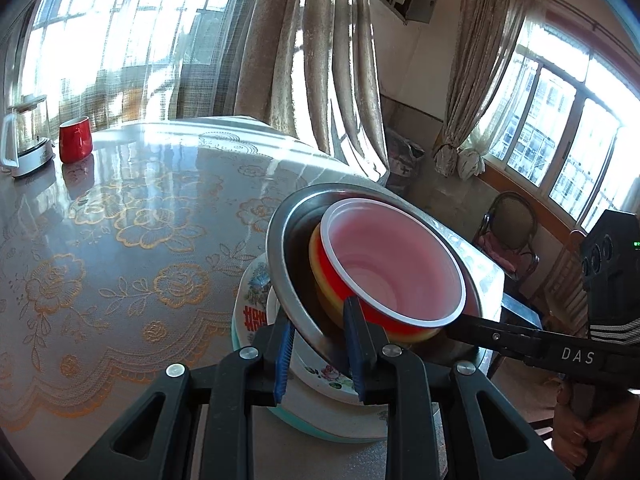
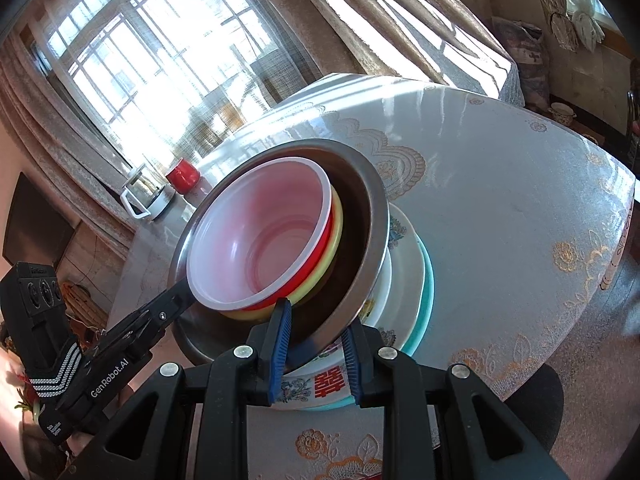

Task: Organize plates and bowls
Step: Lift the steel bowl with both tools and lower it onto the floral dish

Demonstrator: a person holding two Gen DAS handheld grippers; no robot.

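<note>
Two grippers, left gripper (image 1: 320,344) and right gripper (image 2: 314,348), clamp opposite rims of a steel bowl (image 2: 360,248) holding a red bowl (image 2: 264,236), above stacked plates (image 2: 404,280) near the table (image 1: 120,220) edge, red mug (image 1: 75,139) at the far edge.

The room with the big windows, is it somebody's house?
Probably a home dining room: a table under a flowery cloth, long curtains, a red mug and a kettle.

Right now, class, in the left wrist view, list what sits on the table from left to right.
Glass kettle → red mug → steel bowl with the nested plastic bowls, held over the stacked plates.
</note>
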